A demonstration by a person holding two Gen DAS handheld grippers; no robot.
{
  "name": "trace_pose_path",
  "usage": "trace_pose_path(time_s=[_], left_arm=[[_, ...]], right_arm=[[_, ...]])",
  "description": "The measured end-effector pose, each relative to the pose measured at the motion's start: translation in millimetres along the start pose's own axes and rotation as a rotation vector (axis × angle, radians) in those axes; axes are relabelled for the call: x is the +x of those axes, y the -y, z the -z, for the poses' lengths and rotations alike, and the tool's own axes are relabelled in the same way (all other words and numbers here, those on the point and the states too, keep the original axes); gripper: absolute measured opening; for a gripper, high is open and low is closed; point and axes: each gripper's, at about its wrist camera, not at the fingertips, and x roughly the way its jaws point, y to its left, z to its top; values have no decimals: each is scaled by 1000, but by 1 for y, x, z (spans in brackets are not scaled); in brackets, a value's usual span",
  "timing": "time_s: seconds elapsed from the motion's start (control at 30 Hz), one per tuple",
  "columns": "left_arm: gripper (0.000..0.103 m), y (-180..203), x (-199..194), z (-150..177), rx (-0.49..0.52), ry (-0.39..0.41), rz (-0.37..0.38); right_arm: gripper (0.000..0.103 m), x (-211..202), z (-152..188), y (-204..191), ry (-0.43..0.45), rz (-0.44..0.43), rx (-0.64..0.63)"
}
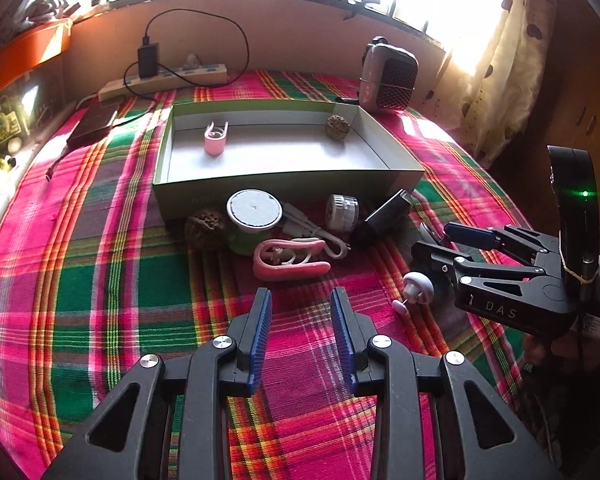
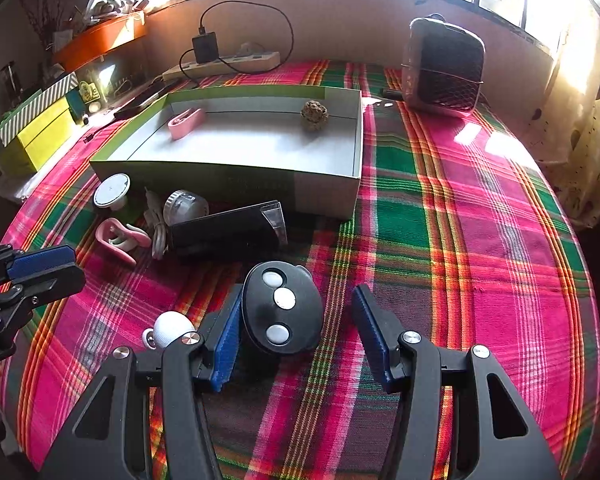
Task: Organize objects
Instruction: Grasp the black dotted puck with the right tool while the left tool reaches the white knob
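The right claw [image 2: 296,334] is held spread around a black three-button remote [image 2: 282,307], only its left pad touching it. The left claw [image 1: 301,334] is spread over bare plaid cloth [image 1: 100,280], a pink clip [image 1: 290,260] just ahead.

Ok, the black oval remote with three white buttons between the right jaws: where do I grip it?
Grip the black remote across its narrow width, on the long curved flanks. It lies flat, buttons up, long axis along the right gripper. Come straight down from above; the left pad sits beside it, the right one stands clear.
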Motion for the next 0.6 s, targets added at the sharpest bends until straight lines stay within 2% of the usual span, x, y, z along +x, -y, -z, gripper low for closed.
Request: trace_pose_path(time_s=[0.07,0.17,0.6], left_arm=[[29,6,3,-1,14,-5,15],[29,15,8,-3,38,-19,48],[34,49,21,-5,121,-47,155]], right_arm=[[54,-1,1,3,2,-2,9],[41,-3,2,8,7,3,21],[40,-10,8,27,10,15,50]])
